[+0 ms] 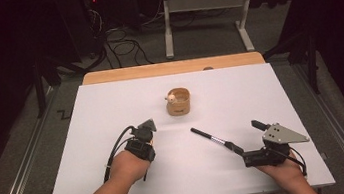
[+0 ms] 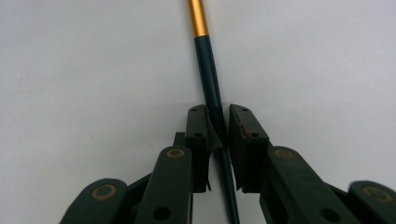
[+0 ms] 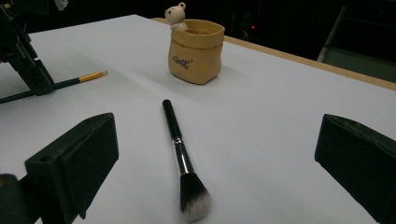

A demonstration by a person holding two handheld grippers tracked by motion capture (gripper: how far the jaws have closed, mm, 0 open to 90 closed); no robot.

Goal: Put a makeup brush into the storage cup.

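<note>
A white board (image 1: 260,95) is laid over a wooden tabletop (image 1: 171,68), whose edge is seen at the far side. Dark room beyond; grey floor, cables and a white table frame (image 1: 205,17) are made out behind.

Both forearms are brought in from the near edge. The left gripper (image 2: 218,135) is held low at the board, tipped fwd; its jaws are pinched on a thin brush (image 2: 208,70), dark handle w/ a gold band, lying flat on the board and running away from the jaws. The right gripper (image 3: 215,154) is held at the near right w/ jaws spread wide, nothing clasped. A big makeup brush (image 3: 180,158), black handle, silver ferrule, white-tipped bristles, is seen lying on the board between those jaws but apart from both.

Count: 2 grippers, 2 brushes, 1 tan pot (image 3: 196,51) w/ a small bear figure (image 3: 176,16) on its rim, stood upright at mid-board, well beyond both brushes.
</note>
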